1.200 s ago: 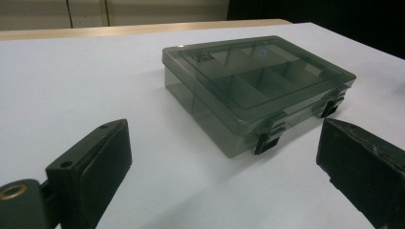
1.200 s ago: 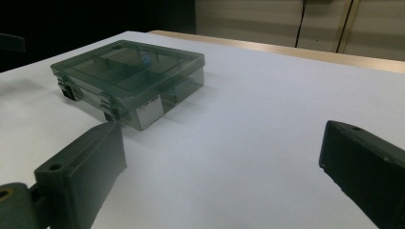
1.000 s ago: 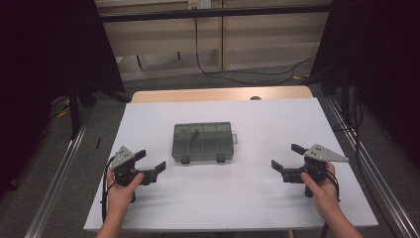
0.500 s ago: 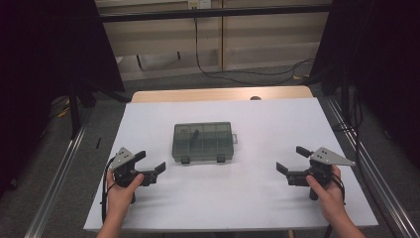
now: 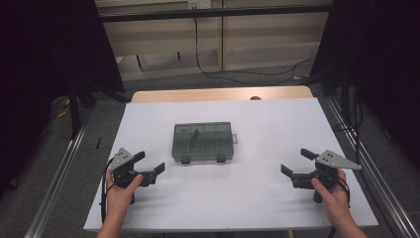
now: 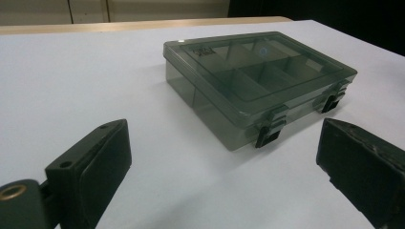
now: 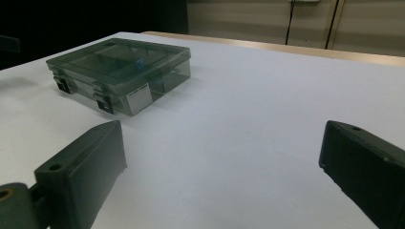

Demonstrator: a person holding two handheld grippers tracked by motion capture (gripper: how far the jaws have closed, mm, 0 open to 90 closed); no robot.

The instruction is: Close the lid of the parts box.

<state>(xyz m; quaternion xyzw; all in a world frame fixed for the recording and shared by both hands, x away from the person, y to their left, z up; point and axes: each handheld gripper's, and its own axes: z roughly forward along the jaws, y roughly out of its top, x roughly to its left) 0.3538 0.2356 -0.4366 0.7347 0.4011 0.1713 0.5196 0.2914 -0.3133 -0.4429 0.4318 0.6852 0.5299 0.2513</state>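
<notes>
White table covering (image 5: 247, 198) under a dark-walled room carries our closed, smoke-grey compartment box (image 5: 203, 142) at its middle, near our wide-open left gripper (image 5: 149, 162) and well apart from our wide-open right gripper (image 5: 297, 162).

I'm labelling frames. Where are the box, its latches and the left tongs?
box (image 5: 203, 140), high view, lid centre
latches (image 6: 267, 130), left gripper view, nearer latch's front
left tongs (image 5: 149, 162), high view, gap between jaws
</notes>
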